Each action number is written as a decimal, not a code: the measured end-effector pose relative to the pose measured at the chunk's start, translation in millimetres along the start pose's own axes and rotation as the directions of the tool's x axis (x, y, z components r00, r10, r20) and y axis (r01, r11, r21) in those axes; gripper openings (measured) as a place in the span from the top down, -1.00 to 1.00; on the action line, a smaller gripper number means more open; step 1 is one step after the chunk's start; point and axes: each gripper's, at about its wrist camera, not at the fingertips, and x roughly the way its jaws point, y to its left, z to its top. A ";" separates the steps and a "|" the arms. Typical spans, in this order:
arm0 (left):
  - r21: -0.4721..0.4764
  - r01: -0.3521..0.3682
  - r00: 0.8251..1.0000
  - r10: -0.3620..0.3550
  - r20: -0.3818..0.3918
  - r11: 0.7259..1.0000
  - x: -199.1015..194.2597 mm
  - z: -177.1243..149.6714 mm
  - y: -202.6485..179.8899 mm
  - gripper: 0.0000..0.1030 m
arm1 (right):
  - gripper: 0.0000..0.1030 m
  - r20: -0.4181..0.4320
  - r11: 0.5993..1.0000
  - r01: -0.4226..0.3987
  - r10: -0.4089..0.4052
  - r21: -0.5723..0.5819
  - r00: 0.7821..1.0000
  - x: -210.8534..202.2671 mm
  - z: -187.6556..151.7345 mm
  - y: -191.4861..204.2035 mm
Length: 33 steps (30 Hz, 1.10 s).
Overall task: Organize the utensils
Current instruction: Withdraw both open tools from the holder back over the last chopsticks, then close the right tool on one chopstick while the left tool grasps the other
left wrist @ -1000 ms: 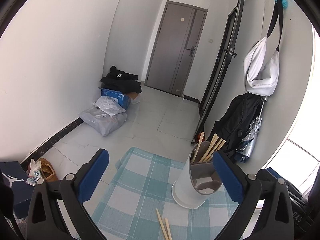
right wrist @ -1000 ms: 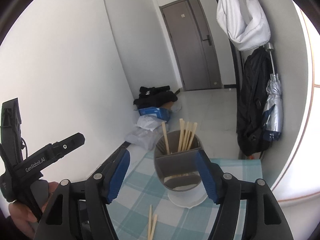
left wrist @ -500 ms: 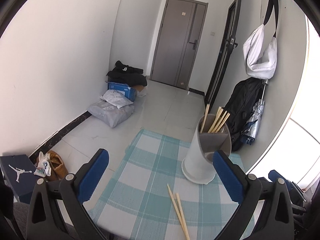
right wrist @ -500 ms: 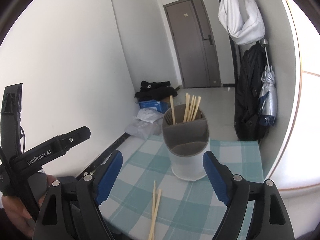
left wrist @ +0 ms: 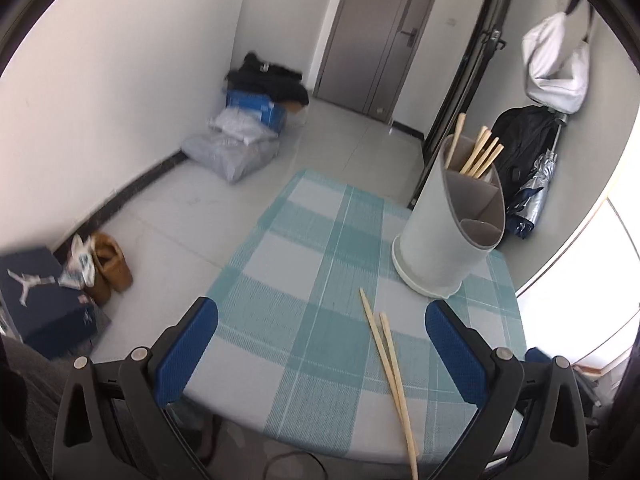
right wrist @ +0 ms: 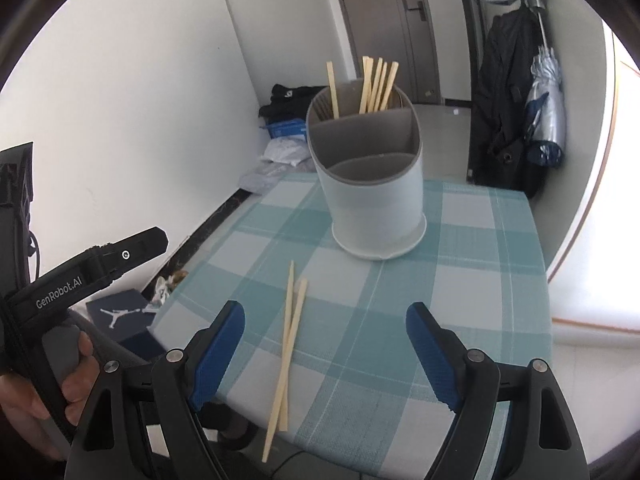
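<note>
Two loose wooden chopsticks (left wrist: 390, 368) (right wrist: 290, 344) lie side by side on the checked tablecloth (left wrist: 304, 264) (right wrist: 480, 264), reaching past its near edge. A grey and white divided utensil holder (left wrist: 436, 248) (right wrist: 372, 208) stands upright at the far end, with several chopsticks (left wrist: 478, 156) (right wrist: 376, 84) in its rear compartment. My left gripper (left wrist: 322, 312) hangs open above the near part of the table, the loose pair just inside its right finger. My right gripper (right wrist: 326, 312) is open too, nothing between its blue pads, with the pair near its left finger.
A hand (right wrist: 76, 380) holds the left tool's black frame (right wrist: 100, 268) left of the table. On the floor to the left are a shoe box (left wrist: 36, 300), brown shoes (left wrist: 110, 268) and bags (left wrist: 232, 152). A backpack and umbrella (left wrist: 524, 148) hang behind the holder.
Both grippers have sunk toward the table and tipped downward, so the loose chopsticks now lie fully in view. The right gripper's fingers stand wider apart than a second ago.
</note>
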 end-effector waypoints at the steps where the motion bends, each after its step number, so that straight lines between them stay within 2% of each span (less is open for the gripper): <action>1: -0.013 0.001 1.000 -0.001 -0.008 1.000 1.5 -0.2 2.2 -0.98 | -0.61 -0.013 1.000 0.006 -0.006 0.005 1.000 3.4 -0.9 -1.8; 5: -0.005 -0.023 0.999 0.023 -0.049 1.000 11.6 -3.8 4.7 -0.98 | -0.61 -0.067 1.000 0.029 -0.029 0.005 0.997 18.0 -3.8 -4.1; 8: -0.041 -0.020 0.995 0.016 -0.100 0.999 22.0 -5.2 11.6 -0.98 | -0.61 -0.101 0.999 0.046 -0.046 0.002 0.994 30.6 -4.9 -4.7; 11: -0.065 -0.048 0.991 0.039 -0.130 0.997 30.0 -4.5 19.7 -0.98 | -0.60 -0.136 0.998 0.055 -0.053 0.011 0.989 43.9 -4.2 -5.2; 22: -0.187 -0.054 0.968 0.005 -0.252 0.981 50.4 1.8 46.1 -0.98 | -0.20 -0.269 0.999 0.043 -0.049 -0.027 0.962 94.6 12.1 7.2; 23: -0.201 -0.054 0.966 0.001 -0.257 0.978 51.2 2.7 48.5 -0.98 | -0.08 -0.282 0.999 0.039 -0.045 -0.027 0.958 101.1 14.8 8.1; 26: -0.219 -0.063 0.966 0.004 -0.260 0.974 53.0 5.8 52.5 -0.98 | 0.04 -0.321 1.000 0.025 -0.029 -0.015 0.946 119.3 22.2 10.0; 29: -0.220 -0.067 0.967 0.008 -0.256 0.973 54.3 10.4 54.3 -0.98 | 0.27 -0.348 1.000 0.019 -0.021 -0.009 0.937 133.7 27.7 13.6; 33: -0.225 -0.068 0.971 0.013 -0.239 0.972 52.7 15.5 56.5 -0.98 | 0.39 -0.367 0.998 0.018 -0.038 -0.056 0.929 146.0 32.2 24.2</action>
